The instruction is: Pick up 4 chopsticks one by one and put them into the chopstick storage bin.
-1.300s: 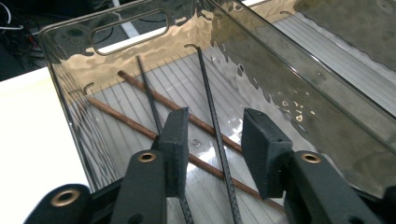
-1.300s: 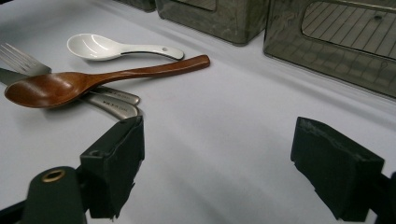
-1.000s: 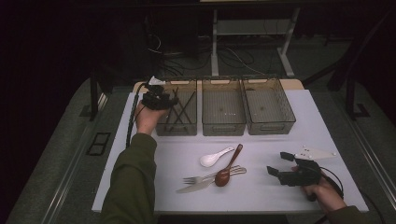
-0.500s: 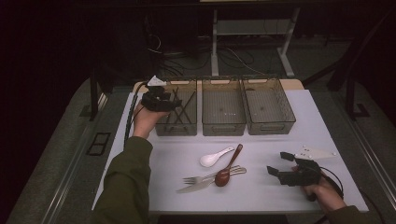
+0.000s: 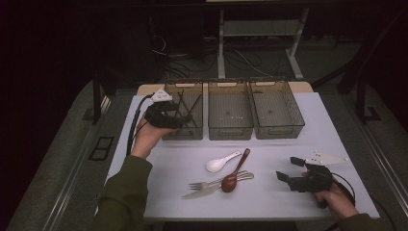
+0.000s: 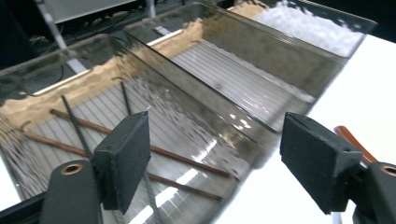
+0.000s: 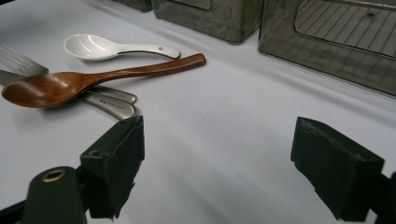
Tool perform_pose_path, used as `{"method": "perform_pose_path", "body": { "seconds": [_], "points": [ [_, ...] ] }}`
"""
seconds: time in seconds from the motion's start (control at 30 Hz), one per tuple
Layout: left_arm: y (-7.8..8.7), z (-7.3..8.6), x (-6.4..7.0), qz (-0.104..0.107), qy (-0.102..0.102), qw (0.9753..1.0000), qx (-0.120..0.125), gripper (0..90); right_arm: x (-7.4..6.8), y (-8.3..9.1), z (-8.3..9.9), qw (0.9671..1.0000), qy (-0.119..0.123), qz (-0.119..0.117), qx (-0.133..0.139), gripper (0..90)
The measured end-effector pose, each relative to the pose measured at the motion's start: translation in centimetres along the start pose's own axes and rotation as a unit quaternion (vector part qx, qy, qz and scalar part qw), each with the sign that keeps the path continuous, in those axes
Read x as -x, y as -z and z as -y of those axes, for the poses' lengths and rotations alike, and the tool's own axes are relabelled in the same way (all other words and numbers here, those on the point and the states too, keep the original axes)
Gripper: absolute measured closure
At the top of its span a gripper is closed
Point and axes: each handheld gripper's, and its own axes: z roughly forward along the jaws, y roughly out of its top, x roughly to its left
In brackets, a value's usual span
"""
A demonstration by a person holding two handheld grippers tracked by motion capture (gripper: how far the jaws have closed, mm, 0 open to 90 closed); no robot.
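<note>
A person is sitting at a white bench (image 5: pixel 288 120) with a gripper in each hand, sorting cutlery into three clear bins. The left gripper (image 5: pixel 180 120) is hovering over the left bin (image 5: pixel 183 131), jaws standing wide and holding nothing. Inside that bin, several chopsticks (image 6: pixel 140 149) are lying crossed on the ribbed floor. The right gripper (image 5: pixel 285 169) is resting low near the front right of the bench, jaws also wide and empty. Between the hands, a wooden spoon (image 5: pixel 235 173) is lying across a fork (image 5: pixel 211 183) and a knife (image 5: pixel 202 192), with a white ceramic spoon (image 5: pixel 219 163) just beside them.

The likely next step is fetching another piece. The wooden spoon is on top, so it should probably come first, gripped across the handle so the metal pieces underneath are not dragged along.

The middle bin (image 5: pixel 230 115) and right bin (image 5: pixel 276 113) each seem to hold a small dark speck, too tiny to identify. The knife's blade is hard to make out in the dim light.
</note>
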Motion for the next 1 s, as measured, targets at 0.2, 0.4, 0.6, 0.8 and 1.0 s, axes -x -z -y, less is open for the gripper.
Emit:
{"method": "perform_pose_path", "body": {
  "seconds": [0.2, 0.4, 0.6, 0.8, 1.0],
  "points": [
    [1.0, 1.7, 1.5, 0.011, -0.002, 0.9999, 0.004, 18.5, -0.2, 0.0, 0.0, 1.0, 0.002, -0.001, -0.003, 17.1],
    [1.9, 3.3, 2.8, 0.012, -0.007, 0.9999, 0.007, 17.1, -0.1, 0.0, 0.0, 1.0, 0.0, -0.001, -0.002, 17.0],
    [2.6, 4.7, 4.2, 0.015, -0.015, 0.9997, 0.013, 15.9, -0.1, 0.0, 0.0, 1.0, 0.0, 0.0, -0.001, 17.1],
    [3.3, 6.0, 4.9, 0.017, -0.016, 0.9996, 0.018, 15.2, -0.1, 0.0, 0.0, 1.0, 0.0, 0.001, -0.001, 17.1],
    [3.6, 7.4, 5.6, 0.023, -0.015, 0.9994, 0.022, 14.1, -0.1, 0.1, 0.0, 1.0, 0.001, 0.001, 0.0, 17.1]
  ]
}}
